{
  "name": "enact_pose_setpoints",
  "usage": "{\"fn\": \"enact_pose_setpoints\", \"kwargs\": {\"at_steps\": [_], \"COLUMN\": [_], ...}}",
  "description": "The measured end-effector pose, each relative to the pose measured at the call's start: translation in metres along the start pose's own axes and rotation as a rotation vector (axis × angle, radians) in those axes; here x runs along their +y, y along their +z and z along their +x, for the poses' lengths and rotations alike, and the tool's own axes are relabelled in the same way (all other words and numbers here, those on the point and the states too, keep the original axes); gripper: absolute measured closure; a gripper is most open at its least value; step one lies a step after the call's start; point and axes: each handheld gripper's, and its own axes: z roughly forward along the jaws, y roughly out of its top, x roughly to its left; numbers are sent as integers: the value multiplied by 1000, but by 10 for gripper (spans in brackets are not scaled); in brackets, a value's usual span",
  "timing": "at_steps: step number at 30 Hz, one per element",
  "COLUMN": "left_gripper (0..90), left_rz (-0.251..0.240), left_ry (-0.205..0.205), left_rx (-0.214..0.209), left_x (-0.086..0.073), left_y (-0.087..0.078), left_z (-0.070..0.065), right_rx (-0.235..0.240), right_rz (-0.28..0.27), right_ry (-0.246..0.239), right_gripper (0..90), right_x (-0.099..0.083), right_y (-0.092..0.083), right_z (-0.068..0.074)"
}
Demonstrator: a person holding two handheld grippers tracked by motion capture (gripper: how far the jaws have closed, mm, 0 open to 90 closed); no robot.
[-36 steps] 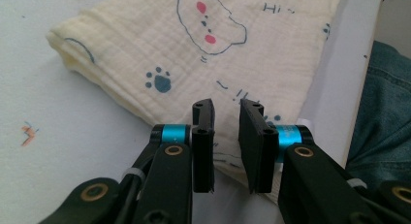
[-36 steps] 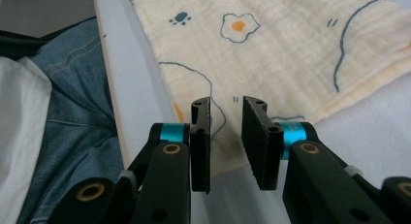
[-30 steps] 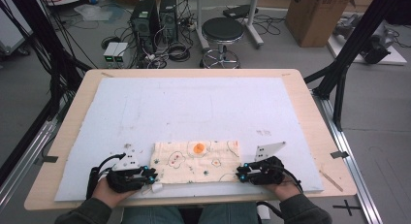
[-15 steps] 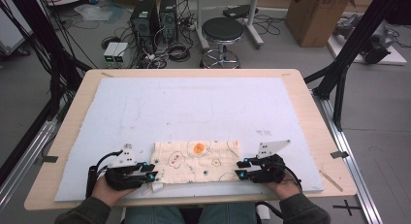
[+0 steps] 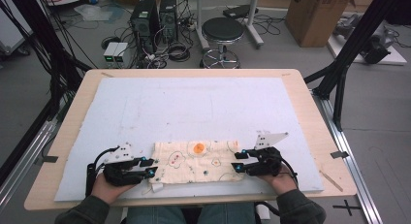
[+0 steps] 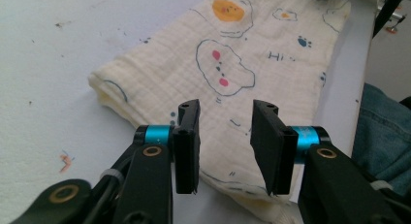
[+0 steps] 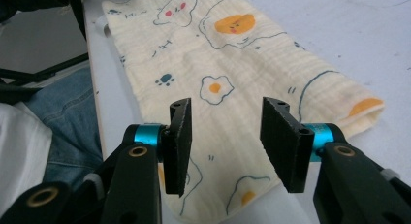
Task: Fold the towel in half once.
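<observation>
Risk 1: the folded muslin cloth (image 5: pixel 198 161) could spring open or skew. Cause, as judged: soft crinkled fabric, layers loose at both short ends, nothing pinning them now that both sets of jaws have just been opening. No cloth is pinched in either; in both gripper views the fabric lies on the mat beyond and below the pads.

Risk 2: a pad snagging the top layer on pull-back, dragging the fold out of line. Left gripper (image 6: pixel 225 146) sits low over the cloth's end, so clearance looks slim.

Risk 3: cloth sits close to the near edge of the pale blue mat (image 5: pixel 194 107), lower centre of the high view; a nudge toward the person could push it over the table (image 5: pixel 315 117) edge.

Position: cloth lies flat, long side across frame, egg print up. Left gripper (image 5: pixel 145 168) at its lower-left end, jaws apart, tips pointing right. Right gripper (image 5: pixel 240 162) at its right end, jaws apart, tips pointing left. In the right gripper view (image 7: pixel 225 136) the cloth runs from between the pads to the upper left.
</observation>
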Motion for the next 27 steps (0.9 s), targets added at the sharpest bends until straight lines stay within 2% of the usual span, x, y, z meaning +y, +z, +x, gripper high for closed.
{"fn": "enact_pose_setpoints", "kwargs": {"at_steps": [12, 22, 27], "left_gripper": [585, 552, 538], "left_rz": [-17, -38, -49], "left_ry": [-9, -15, -11], "left_rx": [5, 16, 36], "left_x": [5, 12, 18], "left_y": [-1, -3, -2], "left_z": [5, 11, 15], "right_rx": [-15, -32, -45], "right_rz": [-7, -14, -16], "right_ry": [2, 23, 24], "right_gripper": [493, 437, 410], "right_x": [12, 15, 17], "right_y": [8, 6, 5], "right_z": [-8, -14, -17]}}
